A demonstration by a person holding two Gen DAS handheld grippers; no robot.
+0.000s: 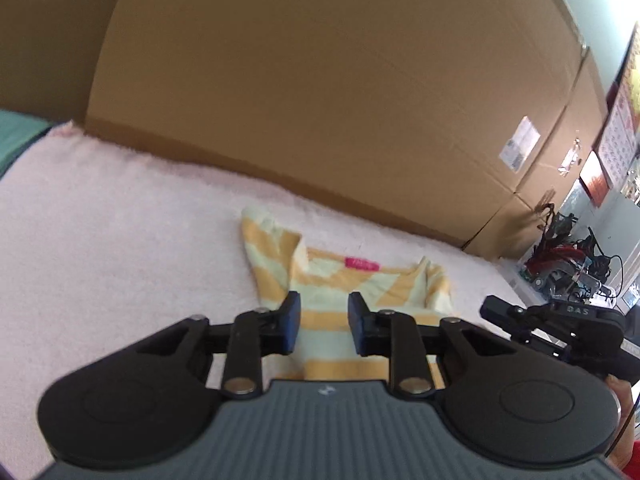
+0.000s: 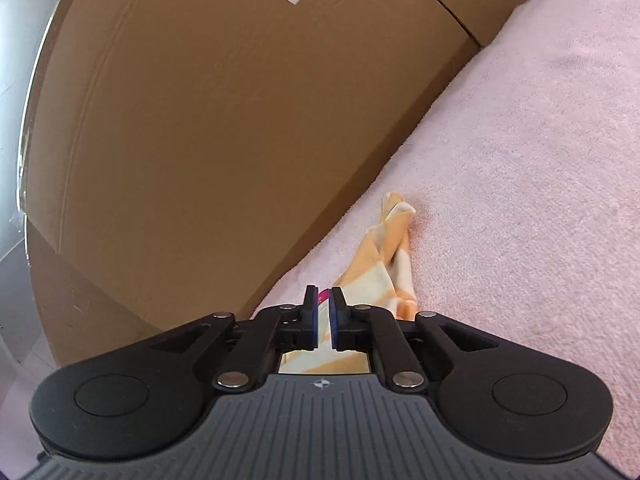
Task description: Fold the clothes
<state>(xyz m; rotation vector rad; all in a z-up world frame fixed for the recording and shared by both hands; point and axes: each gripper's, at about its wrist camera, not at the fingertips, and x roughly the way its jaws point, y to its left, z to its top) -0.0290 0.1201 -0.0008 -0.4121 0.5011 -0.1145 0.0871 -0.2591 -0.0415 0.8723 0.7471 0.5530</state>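
A large brown cardboard box (image 1: 320,80) stands along the far edge of a worktop covered in fluffy pale pink towelling (image 1: 100,220). A small yellow-and-cream striped shirt (image 1: 332,292) lies flat on it, collar and pink neck label (image 1: 361,264) towards the box, its length running near to far. The left tool (image 1: 324,320) is spread, above the shirt, pinching nothing. The right tool (image 2: 324,320) is nearly pressed together; whether it pinches cloth, I cannot tell.
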